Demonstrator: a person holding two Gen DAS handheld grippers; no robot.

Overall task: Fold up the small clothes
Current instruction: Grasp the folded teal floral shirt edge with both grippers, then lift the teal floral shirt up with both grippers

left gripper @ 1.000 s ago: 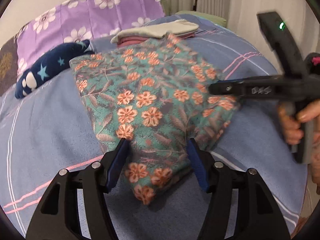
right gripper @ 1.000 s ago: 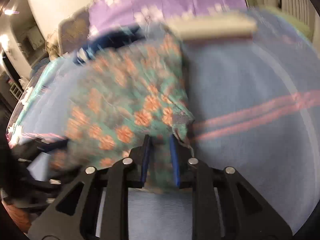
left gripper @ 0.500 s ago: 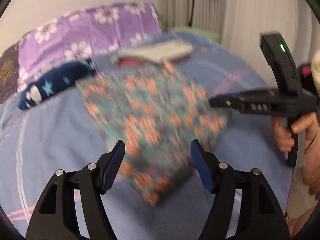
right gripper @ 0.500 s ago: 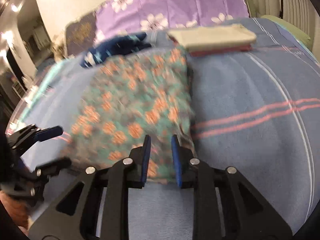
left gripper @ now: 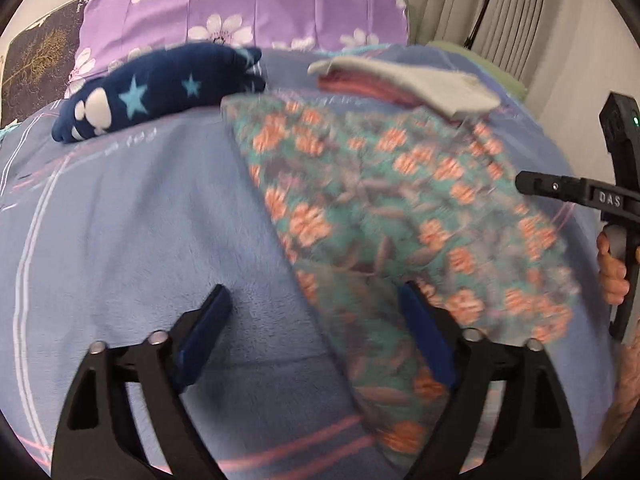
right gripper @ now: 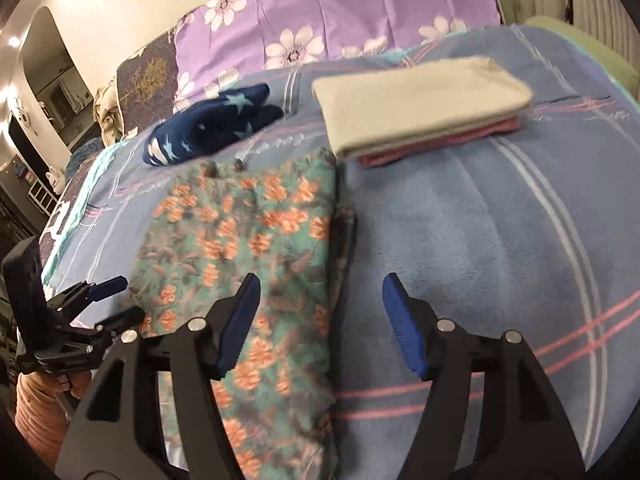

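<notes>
A folded teal garment with orange flowers lies flat on the blue blanket. My left gripper hovers over its near left edge, jaws opening wide, with only the edge of the cloth below them and nothing pinched. My right gripper hangs over the garment's right edge, its jaws opening too, and the cloth lies loose beneath them. Each gripper also shows in the other's view: the right gripper at the far right and the left gripper at the lower left.
A stack of folded clothes, beige over pink, sits behind the garment. A navy star-print soft item lies to the back left. A purple flowered pillow lines the head of the bed. A hand grips the right tool.
Both grippers let go of the floral garment and opened. They drew apart and back from it, the left one shifting left, and the garment now lies flat on the blanket.
</notes>
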